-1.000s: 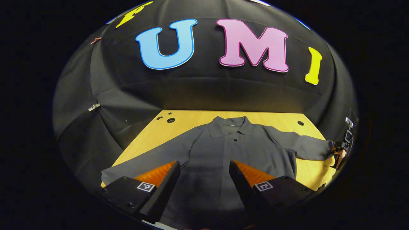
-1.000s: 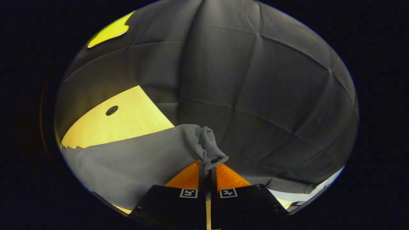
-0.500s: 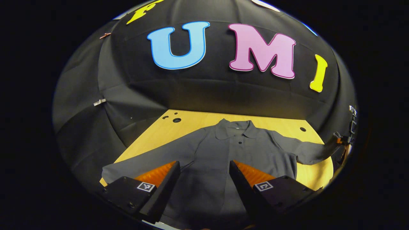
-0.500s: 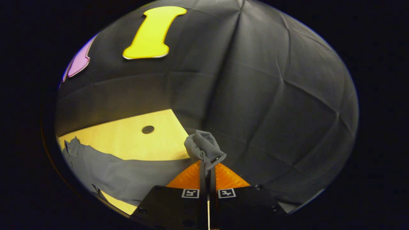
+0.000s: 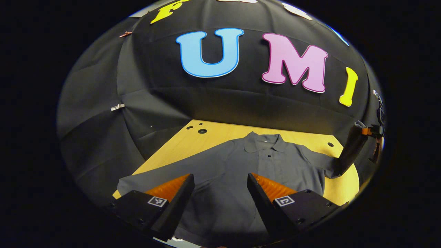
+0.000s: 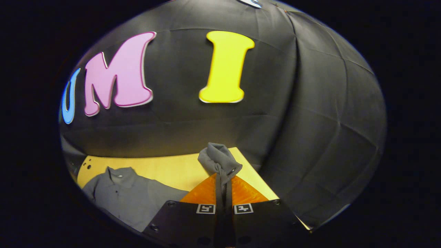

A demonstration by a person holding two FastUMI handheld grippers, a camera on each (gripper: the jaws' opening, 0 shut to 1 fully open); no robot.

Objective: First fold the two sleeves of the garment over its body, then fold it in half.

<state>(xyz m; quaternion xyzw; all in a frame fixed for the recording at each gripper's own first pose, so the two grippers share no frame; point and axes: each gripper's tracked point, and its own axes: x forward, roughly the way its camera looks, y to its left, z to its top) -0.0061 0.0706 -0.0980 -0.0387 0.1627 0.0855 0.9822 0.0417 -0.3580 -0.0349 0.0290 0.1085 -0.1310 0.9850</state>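
The garment (image 5: 241,168) is lying soft and limp on the table (image 5: 220,132), sagging wherever lifted, so cuffs are offering the best hold. The right tongs (image 6: 223,174) are pinching the raised sleeve cuff (image 6: 218,159), while the left tongs (image 5: 220,182) are hovering spread above its body.

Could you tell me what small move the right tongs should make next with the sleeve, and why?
Probably carry it inward across the shirt. The right tongs are shut on the sleeve cuff, lifted off the table, while the body lies flat and the left tongs hover open.

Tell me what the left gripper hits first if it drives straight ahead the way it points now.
Probably the garment: the open left gripper aims down at its body, spread on the wooden table. Depth is unclear, so it may reach near the collar.
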